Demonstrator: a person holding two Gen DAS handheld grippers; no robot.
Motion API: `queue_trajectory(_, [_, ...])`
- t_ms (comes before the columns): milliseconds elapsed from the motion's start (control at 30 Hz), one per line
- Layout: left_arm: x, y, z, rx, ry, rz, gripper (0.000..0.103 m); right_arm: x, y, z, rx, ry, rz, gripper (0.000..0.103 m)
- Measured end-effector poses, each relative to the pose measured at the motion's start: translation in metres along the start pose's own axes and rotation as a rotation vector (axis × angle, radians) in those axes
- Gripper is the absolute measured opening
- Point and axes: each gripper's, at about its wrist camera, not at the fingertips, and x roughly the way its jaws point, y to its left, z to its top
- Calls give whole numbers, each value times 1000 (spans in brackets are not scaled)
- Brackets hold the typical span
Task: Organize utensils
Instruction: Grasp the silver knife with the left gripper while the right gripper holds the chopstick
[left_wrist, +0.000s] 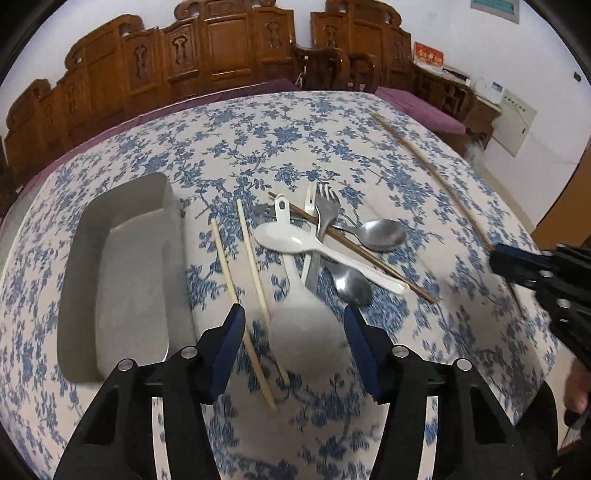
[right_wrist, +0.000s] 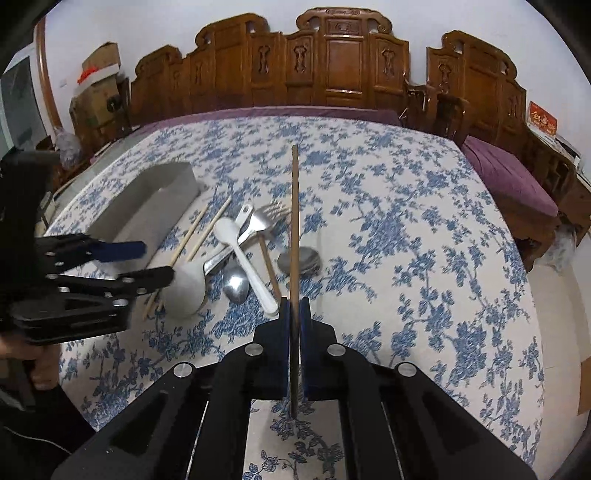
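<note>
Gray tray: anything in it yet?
Empty. The left wrist view shows the gray tray's bare floor; utensils lie beside it on the tablecloth.

- A home, likely a living or dining room.
- Carved wooden benches (right_wrist: 332, 66) with purple cushions (right_wrist: 513, 177) line the white wall.
- Blue floral cloth (left_wrist: 295, 140) covers the counter.
- Cardboard boxes (right_wrist: 98, 85) are stacked in a corner.
- A red calendar (left_wrist: 428, 59) stands on a side cabinet.

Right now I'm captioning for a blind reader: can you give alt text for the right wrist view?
The right gripper has its jaws shut on a brown chopstick pointing away over a blue-floral tablecloth. To its left lies a pile of spoons, a fork and pale chopsticks beside a grey tray, with the open left gripper hovering there.
</note>
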Motion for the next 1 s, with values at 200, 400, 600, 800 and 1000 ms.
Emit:
queue_trajectory(200, [20,1,20,-69,27,-38,52,-5,-18,6,38,-15,-1,6])
queue_trajectory(400, [46,-5,35,-160,69,-92,37,0,-30,3,68,-3,-3,6])
queue_trajectory(600, [64,-13,46,-178,88,-77,33,3,-36,1,90,6,-1,6])
queue_trajectory(800, [70,-11,51,-186,78,-52,14,1,-39,1,106,2,4,6])
queue_trajectory(1000, [62,-5,49,-181,50,-45,0,3,-37,1,101,6,8,6])
